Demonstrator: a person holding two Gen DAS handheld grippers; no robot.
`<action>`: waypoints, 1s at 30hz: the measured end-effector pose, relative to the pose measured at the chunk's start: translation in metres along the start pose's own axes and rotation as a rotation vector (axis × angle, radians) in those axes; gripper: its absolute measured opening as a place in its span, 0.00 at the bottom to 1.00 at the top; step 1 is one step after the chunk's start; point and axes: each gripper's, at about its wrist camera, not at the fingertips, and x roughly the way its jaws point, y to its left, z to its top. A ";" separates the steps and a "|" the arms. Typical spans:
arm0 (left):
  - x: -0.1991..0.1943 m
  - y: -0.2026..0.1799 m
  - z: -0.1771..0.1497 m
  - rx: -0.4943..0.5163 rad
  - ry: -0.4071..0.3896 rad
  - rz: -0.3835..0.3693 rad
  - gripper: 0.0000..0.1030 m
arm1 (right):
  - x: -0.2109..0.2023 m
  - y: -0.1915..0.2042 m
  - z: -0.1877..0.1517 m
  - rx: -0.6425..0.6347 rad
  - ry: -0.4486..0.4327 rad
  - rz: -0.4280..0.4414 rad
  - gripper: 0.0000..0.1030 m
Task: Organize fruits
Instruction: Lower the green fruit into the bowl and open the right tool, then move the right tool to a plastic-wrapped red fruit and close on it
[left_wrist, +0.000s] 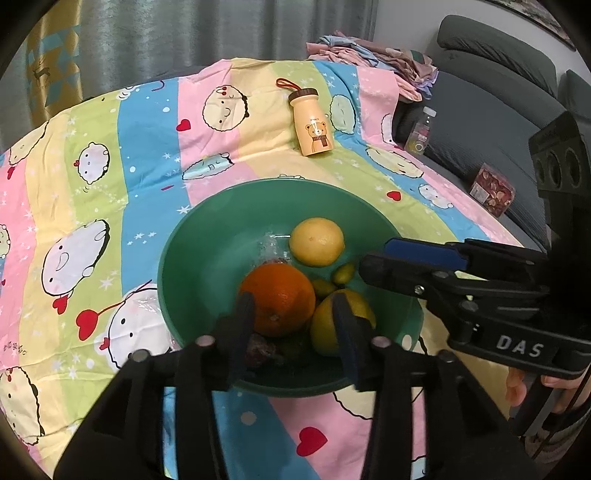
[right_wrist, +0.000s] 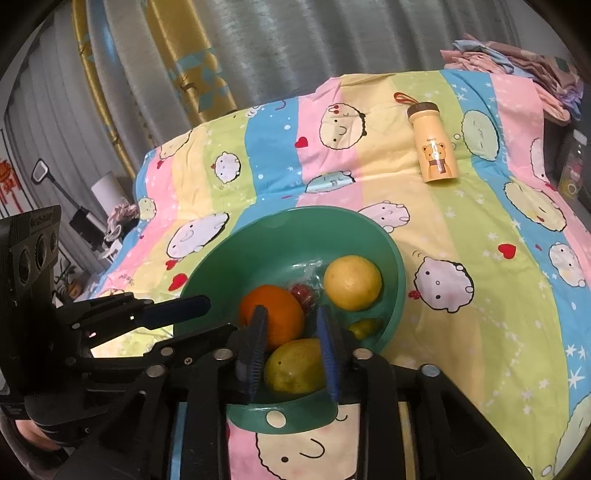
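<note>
Left gripper (left_wrist: 291, 317): I see its jaws spread wide at lower centre of the left wrist view, poised over the near side of the bowl. The orange sits between the fingers; I cannot tell whether either pad touches it.
Right gripper (right_wrist: 291, 325): I see its jaws spread at lower centre of the right wrist view, one blue-padded finger on each side of the nearest yellow-green fruit. Contact I cannot confirm.
Bowl (left_wrist: 207, 236): green, centre of both views, resting on the cloth.
Orange (left_wrist: 277, 299): inside the bowl, near side, left of centre.
Lemon (left_wrist: 317, 242): yellow, round, inside the bowl, far side, apart from the orange.
Yellow-green fruit (right_wrist: 295, 365): inside the bowl at its near rim, just beside the orange.
Small green fruit (left_wrist: 343, 274): inside the bowl, between the lemon and the yellow-green fruit.
Red item (right_wrist: 302, 293): partly hidden behind the orange, with clear plastic wrap beside it; I cannot identify it.
Cloth (left_wrist: 110, 147): striped pastel cartoon print, covering the table.
Bottle (left_wrist: 312, 123): cream, bear print, brown cap, red strap; upper centre of the left view, standing on the cloth well apart from the bowl.
</note>
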 end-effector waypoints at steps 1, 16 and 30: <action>-0.001 0.001 0.000 -0.003 -0.004 0.005 0.61 | -0.003 0.000 0.000 0.004 -0.007 -0.001 0.41; -0.066 0.050 -0.033 -0.149 -0.076 0.036 0.95 | -0.055 0.000 -0.008 0.058 -0.099 0.063 0.64; -0.130 0.157 -0.118 -0.519 -0.118 0.128 0.95 | -0.010 0.081 -0.058 -0.110 0.120 0.283 0.65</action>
